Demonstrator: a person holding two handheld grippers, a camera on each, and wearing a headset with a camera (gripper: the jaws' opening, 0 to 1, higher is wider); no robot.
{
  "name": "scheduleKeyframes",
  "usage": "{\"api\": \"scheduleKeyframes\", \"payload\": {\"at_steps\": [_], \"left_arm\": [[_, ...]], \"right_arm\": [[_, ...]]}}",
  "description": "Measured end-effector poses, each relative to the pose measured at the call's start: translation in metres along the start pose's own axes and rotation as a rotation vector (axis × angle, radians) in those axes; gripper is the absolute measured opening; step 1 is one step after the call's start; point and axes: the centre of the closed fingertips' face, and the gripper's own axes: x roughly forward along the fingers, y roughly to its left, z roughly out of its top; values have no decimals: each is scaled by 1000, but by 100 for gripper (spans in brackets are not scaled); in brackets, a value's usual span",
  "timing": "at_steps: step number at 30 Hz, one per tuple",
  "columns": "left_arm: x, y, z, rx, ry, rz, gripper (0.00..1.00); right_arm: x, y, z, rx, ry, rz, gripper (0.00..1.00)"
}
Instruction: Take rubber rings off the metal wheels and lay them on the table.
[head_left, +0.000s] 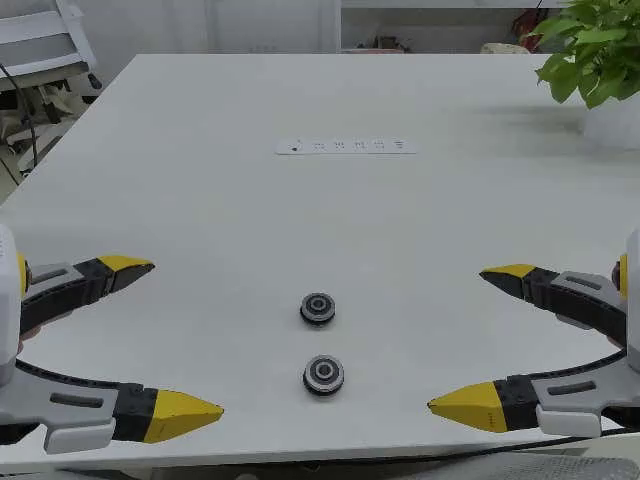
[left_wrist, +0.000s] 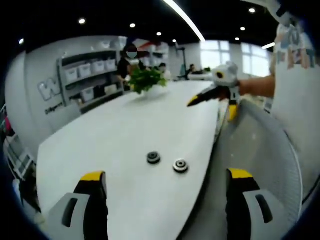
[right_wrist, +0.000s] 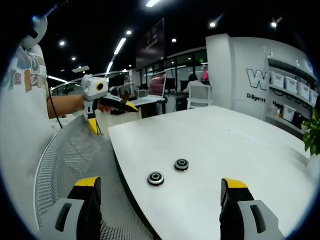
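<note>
Two small metal wheels with black rubber rings around them lie flat on the white table (head_left: 200, 200) near its front edge. The farther wheel (head_left: 318, 308) (left_wrist: 153, 158) (right_wrist: 181, 164) sits just behind the nearer wheel (head_left: 323, 375) (left_wrist: 180, 166) (right_wrist: 155, 178). My left gripper (head_left: 180, 338) (left_wrist: 166, 176) hovers open to the left of them, with nothing between its yellow-tipped jaws. My right gripper (head_left: 458, 338) (right_wrist: 161, 182) hovers open to the right, also holding nothing. Each gripper also appears in the other's view: the right gripper (left_wrist: 215, 95) and the left gripper (right_wrist: 110, 102).
A white socket strip (head_left: 346, 146) lies flat at the table's middle. A green plant (head_left: 590, 50) in a white pot (head_left: 612, 122) stands at the far right corner. A chair (head_left: 40, 60) is off the table's far left.
</note>
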Motion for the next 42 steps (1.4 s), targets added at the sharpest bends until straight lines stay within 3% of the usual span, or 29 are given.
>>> {"api": "scheduleKeyframes", "payload": {"at_steps": [26, 42], "left_arm": [[11, 6, -2, -18, 9, -13, 100], [12, 8, -1, -18, 7, -19, 100]], "right_arm": [[8, -12, -7, 20, 24, 19, 99], [11, -11, -9, 24, 31, 30, 99]]}}
